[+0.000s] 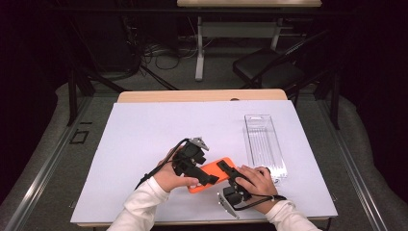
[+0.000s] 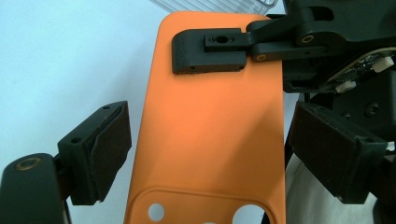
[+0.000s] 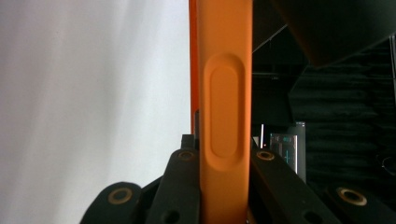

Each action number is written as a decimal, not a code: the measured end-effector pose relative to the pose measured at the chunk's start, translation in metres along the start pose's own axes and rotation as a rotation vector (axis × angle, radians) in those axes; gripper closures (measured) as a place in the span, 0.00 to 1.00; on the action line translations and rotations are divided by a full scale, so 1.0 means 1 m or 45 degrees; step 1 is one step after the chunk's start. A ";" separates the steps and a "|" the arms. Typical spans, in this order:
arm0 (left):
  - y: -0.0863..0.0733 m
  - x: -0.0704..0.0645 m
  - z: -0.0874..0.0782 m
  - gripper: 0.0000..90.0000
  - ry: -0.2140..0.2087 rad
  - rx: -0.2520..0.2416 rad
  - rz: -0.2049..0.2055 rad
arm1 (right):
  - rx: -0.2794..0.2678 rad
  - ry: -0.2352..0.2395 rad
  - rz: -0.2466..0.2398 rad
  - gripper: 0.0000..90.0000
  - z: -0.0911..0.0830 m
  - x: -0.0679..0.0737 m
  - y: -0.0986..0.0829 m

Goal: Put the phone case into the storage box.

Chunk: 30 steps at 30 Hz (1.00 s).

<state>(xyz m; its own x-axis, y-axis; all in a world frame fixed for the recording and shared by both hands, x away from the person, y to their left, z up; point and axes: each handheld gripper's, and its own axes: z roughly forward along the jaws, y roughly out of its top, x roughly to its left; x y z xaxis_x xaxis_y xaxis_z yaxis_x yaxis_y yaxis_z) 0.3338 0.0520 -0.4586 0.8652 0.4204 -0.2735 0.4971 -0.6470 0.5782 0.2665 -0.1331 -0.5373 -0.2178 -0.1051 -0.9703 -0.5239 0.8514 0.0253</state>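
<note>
1. The right gripper (image 1: 227, 171) is clamped on the edge of an orange phone case (image 1: 211, 174), which stands between its jaws.
2. The left gripper (image 2: 205, 154) is spread wide, its jaws either side of the case without touching.
3. A clear plastic tray (image 1: 265, 144) lies just beyond the right gripper.

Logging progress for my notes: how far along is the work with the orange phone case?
Done: the right tongs are shut on the orange phone case, lifted edge-up. In hand: the left tongs stand open on either side of it, not yet clamped. Left, probably: placing it in the clear tray, which looks empty.
</note>
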 end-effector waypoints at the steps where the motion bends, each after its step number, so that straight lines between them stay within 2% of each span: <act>1: 0.000 0.001 -0.001 0.15 -0.002 -0.003 0.001 | 0.002 0.003 -0.003 0.97 0.000 0.000 0.000; 9: -0.002 0.003 -0.008 0.15 0.009 -0.030 -0.010 | 0.011 0.009 0.009 0.97 -0.001 -0.001 -0.003; 14: -0.005 0.008 -0.016 0.15 0.034 -0.048 -0.030 | 0.019 0.009 0.028 0.97 -0.002 -0.002 -0.007; 15: -0.006 0.009 -0.017 0.15 0.036 -0.054 -0.035 | 0.018 0.005 0.051 0.97 -0.002 -0.001 -0.008; 16: -0.007 0.011 -0.020 0.15 0.046 -0.059 -0.043 | 0.029 0.010 0.041 0.97 -0.003 -0.002 -0.008; 21: -0.012 0.019 -0.033 0.15 0.092 -0.090 -0.049 | 0.038 0.018 0.068 0.97 -0.004 -0.003 -0.011; 24: -0.016 0.023 -0.041 0.15 0.107 -0.121 -0.070 | 0.034 0.026 0.091 0.97 -0.004 -0.003 -0.012; 30: -0.021 0.031 -0.049 0.16 0.141 -0.138 -0.089 | 0.012 0.051 0.153 0.97 -0.004 -0.003 -0.013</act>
<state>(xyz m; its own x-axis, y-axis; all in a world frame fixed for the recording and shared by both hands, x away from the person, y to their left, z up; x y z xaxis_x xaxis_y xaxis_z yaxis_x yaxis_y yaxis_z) 0.3466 0.1099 -0.4414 0.8133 0.5332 -0.2328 0.5403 -0.5437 0.6423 0.2706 -0.1458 -0.5335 -0.3117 -0.0222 -0.9499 -0.4844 0.8638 0.1387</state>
